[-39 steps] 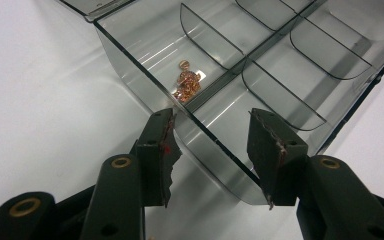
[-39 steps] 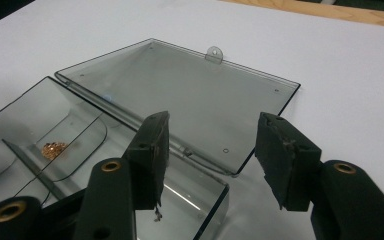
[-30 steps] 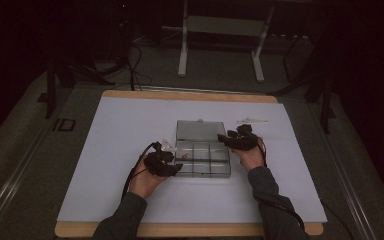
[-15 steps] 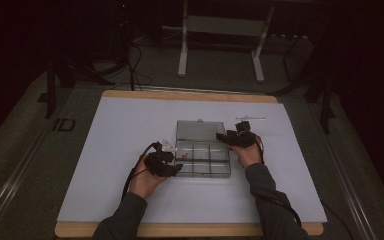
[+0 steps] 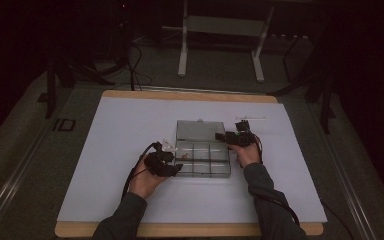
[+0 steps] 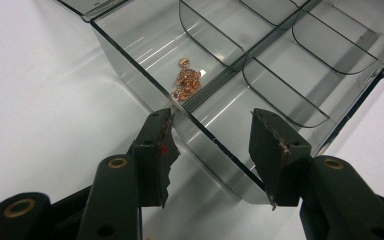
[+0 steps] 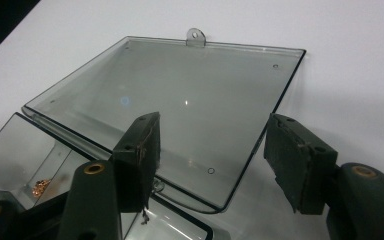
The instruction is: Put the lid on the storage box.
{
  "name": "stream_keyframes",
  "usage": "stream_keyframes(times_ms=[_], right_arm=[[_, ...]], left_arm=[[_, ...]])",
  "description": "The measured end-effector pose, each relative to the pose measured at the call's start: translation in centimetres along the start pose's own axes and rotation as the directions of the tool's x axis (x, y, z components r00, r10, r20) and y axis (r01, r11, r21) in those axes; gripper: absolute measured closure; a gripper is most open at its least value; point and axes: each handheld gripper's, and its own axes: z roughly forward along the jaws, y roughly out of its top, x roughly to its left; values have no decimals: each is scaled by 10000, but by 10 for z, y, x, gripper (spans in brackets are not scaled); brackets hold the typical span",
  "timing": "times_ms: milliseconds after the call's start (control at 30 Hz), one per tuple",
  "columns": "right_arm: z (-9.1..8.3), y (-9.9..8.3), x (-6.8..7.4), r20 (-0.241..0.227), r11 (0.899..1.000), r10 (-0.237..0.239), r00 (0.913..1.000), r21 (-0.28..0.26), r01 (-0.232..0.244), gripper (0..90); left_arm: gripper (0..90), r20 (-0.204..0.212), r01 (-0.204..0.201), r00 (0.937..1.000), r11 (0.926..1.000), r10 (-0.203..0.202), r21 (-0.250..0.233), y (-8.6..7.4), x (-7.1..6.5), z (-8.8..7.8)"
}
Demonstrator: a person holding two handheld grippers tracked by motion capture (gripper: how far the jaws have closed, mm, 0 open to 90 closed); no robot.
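Left gripper [image 6: 214,150] with black jaws apart astride the near corner wall of a clear plastic compartment box [image 6: 130,65], pads not pressing it, small copper-coloured chain [image 6: 187,82] (bunched in a heap) in the nearest left compartment, white tabletop [image 6: 40,125] around.

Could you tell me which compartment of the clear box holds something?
The corner compartment nearest the left claw: it alone holds a small copper chain; the others look empty.

The left gripper [image 5: 172,169] is covering the box's [image 5: 202,161] near-left corner in the high view, where the chain [image 6: 186,80] is showing too small to make out. The picture edges are cutting off the box's far compartments in the left gripper view and most of its tray in the right gripper view.
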Motion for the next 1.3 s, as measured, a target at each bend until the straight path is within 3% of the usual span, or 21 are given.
stream_keyframes(times_ms=[333, 700, 800, 967, 1167, 1300], right_arm=[[4, 3, -5, -247, 9967, 671, 9974, 473, -659, 385], [4, 6, -8, -377, 9946, 810, 9960, 685, -783, 412], [3, 6, -6, -236, 9961, 574, 9981, 679, -557, 415], [2, 6, -10, -405, 9952, 763, 9963, 641, -736, 452], [2, 6, -10, -393, 9959, 698, 9968, 602, -674, 447], [6, 6, -10, -401, 9948, 814, 9959, 648, -787, 396]], left_arm=[[530, -90, -125, 9999, 9999, 125, 85, 1, -1, 0], [530, -122, -184, 9998, 9997, 186, 154, 2, -1, 0], [530, -127, -188, 9997, 9997, 190, 156, 2, -2, 0], [530, -178, -254, 9995, 9995, 257, 190, 2, -2, 0], [530, -181, -275, 9994, 9994, 279, 205, 2, -2, 0], [530, -180, -282, 9994, 9994, 286, 215, 3, -2, 0]])
